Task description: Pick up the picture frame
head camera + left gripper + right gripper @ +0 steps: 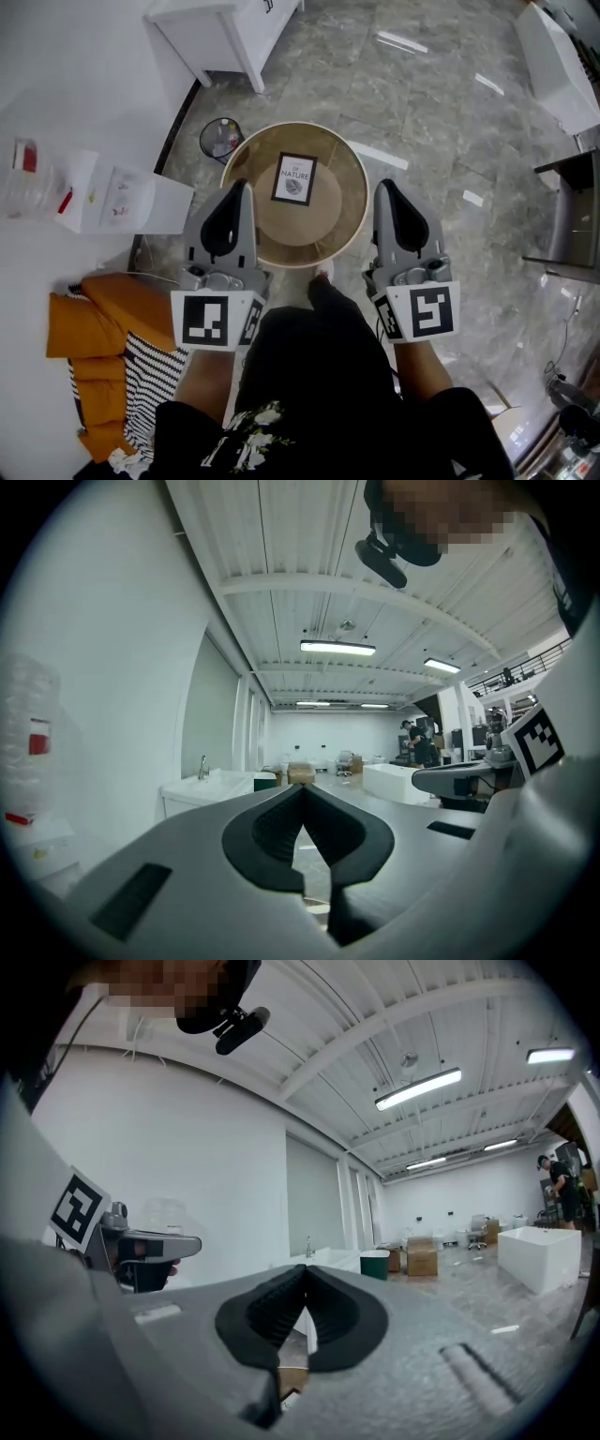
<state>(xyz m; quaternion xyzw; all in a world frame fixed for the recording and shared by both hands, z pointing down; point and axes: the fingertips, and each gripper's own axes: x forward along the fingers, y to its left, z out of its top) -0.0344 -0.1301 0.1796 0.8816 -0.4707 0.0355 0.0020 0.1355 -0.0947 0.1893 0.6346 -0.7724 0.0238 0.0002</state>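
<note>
A picture frame (294,178) sits near the middle of a round table (281,223), apparently lying flat. The left gripper (240,187) and right gripper (385,187) are held over the table's near edge, one on either side, both with jaws pressed together on nothing.

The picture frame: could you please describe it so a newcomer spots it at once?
A round wooden table stands on the grey floor at the head view's centre. The picture frame lies flat on it: a black-edged rectangle with a white print, the only thing there.
</note>
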